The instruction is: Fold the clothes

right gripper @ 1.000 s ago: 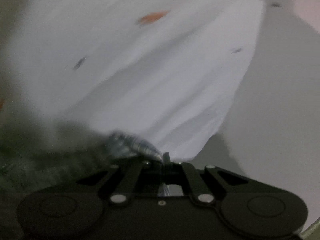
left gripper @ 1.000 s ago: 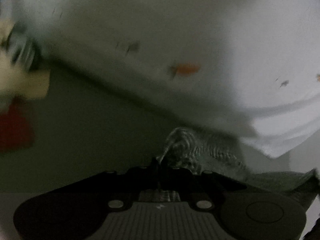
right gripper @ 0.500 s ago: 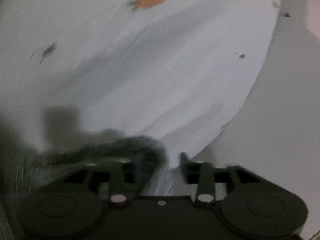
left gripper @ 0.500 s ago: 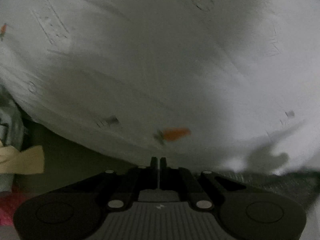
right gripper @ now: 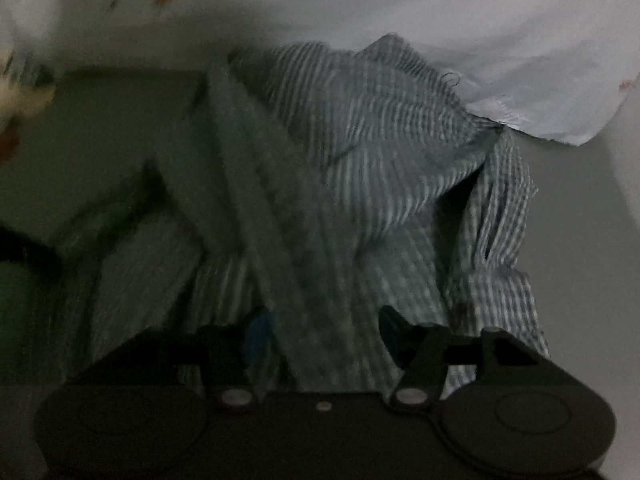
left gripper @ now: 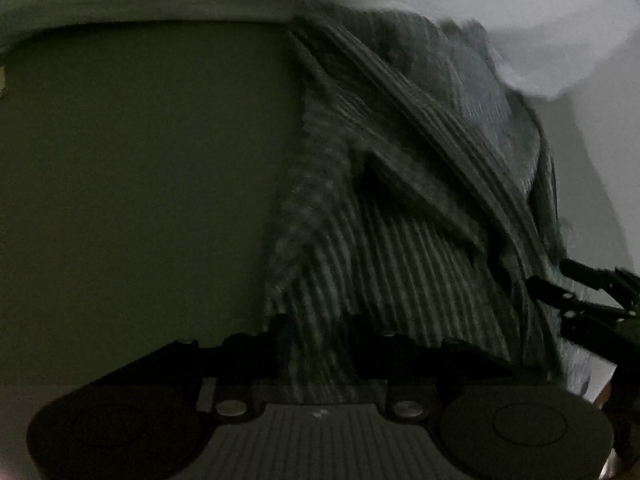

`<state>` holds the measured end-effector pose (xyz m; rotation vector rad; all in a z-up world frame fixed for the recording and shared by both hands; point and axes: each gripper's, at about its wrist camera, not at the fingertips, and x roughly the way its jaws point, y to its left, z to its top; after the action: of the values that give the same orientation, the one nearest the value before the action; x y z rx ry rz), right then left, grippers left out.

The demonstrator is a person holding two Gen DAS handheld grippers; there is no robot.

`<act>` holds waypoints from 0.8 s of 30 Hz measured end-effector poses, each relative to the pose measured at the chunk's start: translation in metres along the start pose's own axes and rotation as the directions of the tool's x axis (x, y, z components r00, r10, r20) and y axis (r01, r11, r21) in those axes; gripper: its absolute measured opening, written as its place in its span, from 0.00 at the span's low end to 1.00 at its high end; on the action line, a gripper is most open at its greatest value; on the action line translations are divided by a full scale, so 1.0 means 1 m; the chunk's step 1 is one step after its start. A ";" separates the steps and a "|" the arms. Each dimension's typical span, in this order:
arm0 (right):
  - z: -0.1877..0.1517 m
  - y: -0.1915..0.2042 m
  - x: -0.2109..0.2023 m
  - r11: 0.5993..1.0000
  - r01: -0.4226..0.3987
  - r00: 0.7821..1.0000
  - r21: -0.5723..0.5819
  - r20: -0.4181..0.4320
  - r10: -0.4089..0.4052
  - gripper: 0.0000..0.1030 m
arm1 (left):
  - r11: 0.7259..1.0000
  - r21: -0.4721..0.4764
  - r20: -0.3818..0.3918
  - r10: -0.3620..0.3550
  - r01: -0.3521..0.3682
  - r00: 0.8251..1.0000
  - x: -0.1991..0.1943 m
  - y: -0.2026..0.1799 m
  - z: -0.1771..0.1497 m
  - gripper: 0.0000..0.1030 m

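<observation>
A grey-and-white striped garment [left gripper: 400,220] lies crumpled in folds on the dark table [left gripper: 140,180]. My left gripper [left gripper: 316,328] points steeply down at its near edge. Its jaws are opening, and a strip of the striped cloth runs loosely between the fingers. My right gripper [right gripper: 326,332] hangs over the same striped garment [right gripper: 360,160]. Its jaws are also opening and stand wider, with folds of cloth between the fingers but not pinched. In the left wrist view the right gripper [left gripper: 580,292] shows at the garment's right edge.
A white cloth with small orange prints [right gripper: 440,20] lies behind the striped garment and partly over its far edge, also seen as the white cloth [left gripper: 560,40]. A cream and red item [right gripper: 16,96] sits at the far left. Bare table [right gripper: 100,140] lies to the left.
Both grippers have dropped toward the table and tilted down. Their jaws, shut on striped cloth a second ago, have parted. The white cloth that filled both views now sits at the top.
</observation>
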<state>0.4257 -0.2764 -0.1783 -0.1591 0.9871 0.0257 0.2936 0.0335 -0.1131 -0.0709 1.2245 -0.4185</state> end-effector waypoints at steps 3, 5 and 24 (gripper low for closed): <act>-0.001 0.012 0.012 0.996 0.073 0.995 -0.059 -0.057 -0.077 0.05 | 1.000 0.024 0.026 -0.001 0.001 1.000 -0.006 -0.004 0.001 0.39; 0.004 0.016 0.006 0.992 0.113 0.993 -0.058 -0.032 -0.115 0.02 | 1.000 0.026 0.057 -0.001 0.000 0.998 -0.017 -0.005 0.000 0.40; 0.234 0.315 -0.206 0.738 -0.450 0.631 -0.502 0.406 0.661 0.54 | 0.812 -0.530 0.185 0.390 -0.243 0.902 -0.146 0.170 -0.135 0.54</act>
<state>0.4768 0.0790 0.0810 -0.1516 0.3797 0.8154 0.1758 0.2636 -0.0758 -0.3517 1.0025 0.2132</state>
